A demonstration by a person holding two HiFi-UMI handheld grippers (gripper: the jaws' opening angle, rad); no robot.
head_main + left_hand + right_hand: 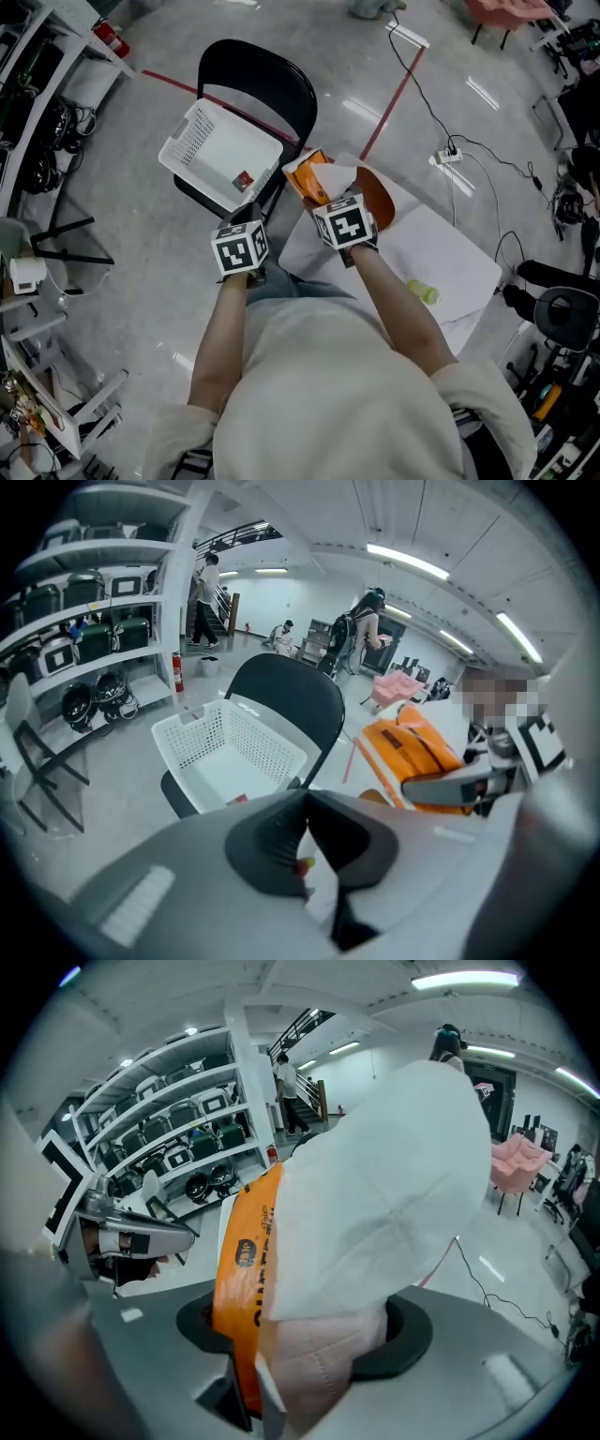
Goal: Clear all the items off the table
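Landmark: white basket (192, 139), sitting on the seat of a black chair (272, 80).

Left hand-held gripper (306, 827): jaws together, pads touching. I can make out nothing held between them. It sits just off the basket's near corner and points down toward it.

Right hand-held gripper (305, 1330): jaws stand wide, clamped on a bundle. The bundle is an orange packet (312, 180) pressed flat against a folded white quilted paper (375, 1185). The packet is on the side facing the basket. The bundle is in the air, just beside the basket's near-right corner and not over it.

Basket contents: one small item with a red mark (244, 178) lies on the floor of the basket at its near corner.

Tabletop (450, 258): white-covered, on the far side of the bundle from the basket. A small yellow-green item (424, 292) lies on it, well apart from the basket.

A brown rounded thing (380, 199) shows beside the bundle, on the side away from the basket. I cannot tell what it is.
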